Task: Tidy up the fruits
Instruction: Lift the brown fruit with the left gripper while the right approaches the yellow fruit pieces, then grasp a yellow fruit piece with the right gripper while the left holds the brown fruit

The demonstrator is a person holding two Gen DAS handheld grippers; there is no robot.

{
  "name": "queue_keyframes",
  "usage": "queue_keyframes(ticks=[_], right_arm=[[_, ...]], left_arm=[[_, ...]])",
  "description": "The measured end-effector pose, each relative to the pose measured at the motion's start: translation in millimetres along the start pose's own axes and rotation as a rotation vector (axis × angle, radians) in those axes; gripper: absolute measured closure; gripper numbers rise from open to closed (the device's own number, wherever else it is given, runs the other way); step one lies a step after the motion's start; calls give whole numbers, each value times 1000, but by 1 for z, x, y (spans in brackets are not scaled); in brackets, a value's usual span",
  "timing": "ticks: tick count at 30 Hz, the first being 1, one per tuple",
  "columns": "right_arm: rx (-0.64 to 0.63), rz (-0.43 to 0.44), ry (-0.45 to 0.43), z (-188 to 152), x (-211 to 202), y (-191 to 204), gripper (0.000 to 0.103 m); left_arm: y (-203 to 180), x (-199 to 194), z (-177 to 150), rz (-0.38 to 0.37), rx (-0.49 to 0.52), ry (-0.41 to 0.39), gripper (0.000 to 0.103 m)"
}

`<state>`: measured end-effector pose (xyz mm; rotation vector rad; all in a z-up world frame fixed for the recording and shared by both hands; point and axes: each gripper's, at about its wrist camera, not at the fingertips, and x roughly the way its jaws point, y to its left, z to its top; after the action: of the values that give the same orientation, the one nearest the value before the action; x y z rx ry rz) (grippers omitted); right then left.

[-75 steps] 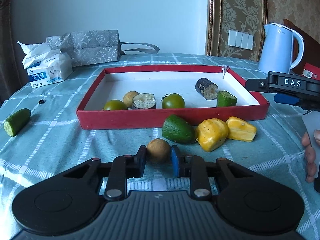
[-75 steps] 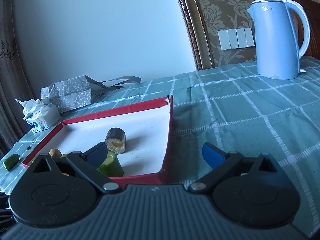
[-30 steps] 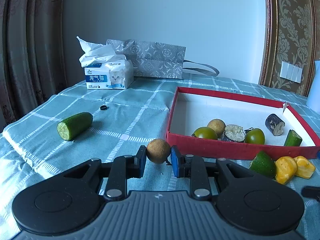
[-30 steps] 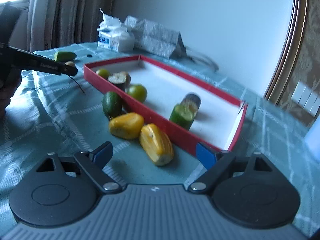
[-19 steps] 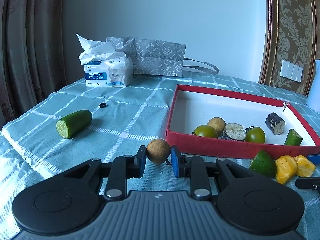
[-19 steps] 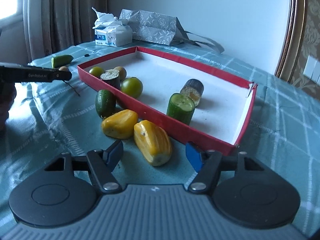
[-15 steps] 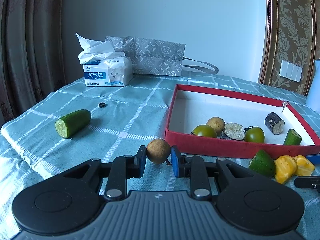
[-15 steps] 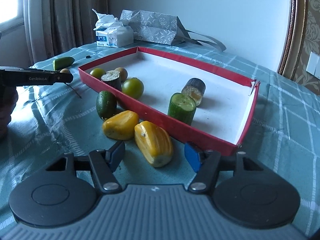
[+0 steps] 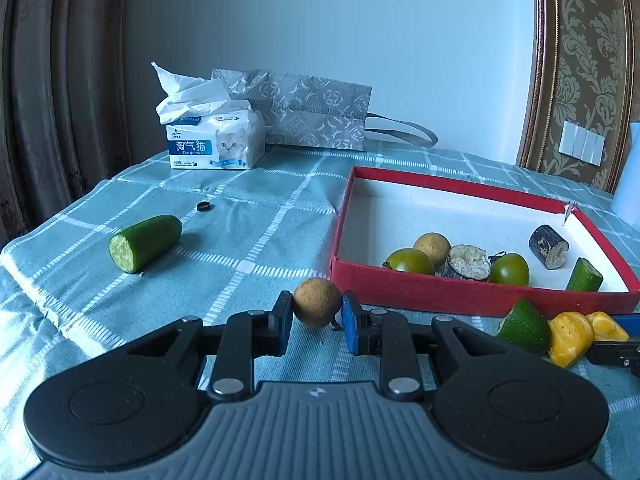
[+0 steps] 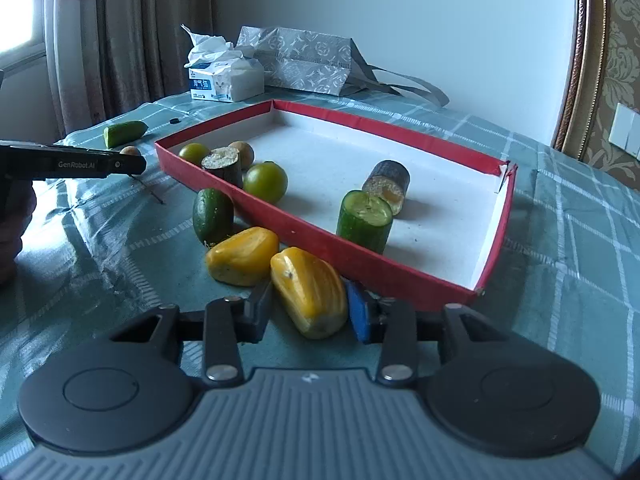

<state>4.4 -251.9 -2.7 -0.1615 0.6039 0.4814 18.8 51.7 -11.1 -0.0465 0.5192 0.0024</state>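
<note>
The nearer yellow fruit (image 10: pixel 310 292) lies on the cloth just outside the near wall of the red tray (image 10: pixel 404 278), and the right gripper (image 10: pixel 308 310) now has its fingers on either side of it, almost touching its flanks; half a second ago those fingers stood wide apart and short of it, so the approach looks finished and the squeeze has probably begun, though whether the pads bear on the skin yet is hard to say. Its skin is smooth, waxy and lumpy, tapering at the near end, so a grip across the thick middle should hold best. Its yellow twin (image 10: pixel 242 256) sits just to the left, touching or nearly so, with a dark green rounded fruit (image 10: pixel 213 215) beyond. The left gripper (image 9: pixel 316 310) stays clamped on a small round brown fruit (image 9: pixel 317 301) with a dull, rough rind, held just above the cloth off the tray's near left corner, unchanged over the last second. Inside the white-floored tray are green tomatoes, another brown ball, two dark bark-skinned cut pieces and a cucumber stub (image 10: pixel 365 220) standing upright. Far left on the checked tablecloth (image 9: pixel 248 240) lies a cut cucumber (image 9: pixel 145 243), with a tissue pack (image 9: pixel 216 146) farther back.
</note>
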Motion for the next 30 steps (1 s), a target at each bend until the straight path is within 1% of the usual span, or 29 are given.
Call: queue_keyframes(ticks=[6,11,17,19,24,30], right_arm=[[12,-42,-1,0,-1,8,69],[35,-98,-7,-1,-2,15,71],[110,-145,-26,-5,-9,12,72],[149,-144,-36,-8,-13,8,72],[233,-173,-96,-17,-29,5,72],[276,-200,-173,-28,-48,20,72]], left_arm=[[0,-1,-1,1,-5,-1,78],[1,-1,-1,0,-11,0,78],[1,-2,-1,-4,-9,-3,78],[1,-2,-1,-6,-10,-4,78],[1,-3,-1,-11,-15,-8,78],[1,-3,-1,-13,-21,-12,78]])
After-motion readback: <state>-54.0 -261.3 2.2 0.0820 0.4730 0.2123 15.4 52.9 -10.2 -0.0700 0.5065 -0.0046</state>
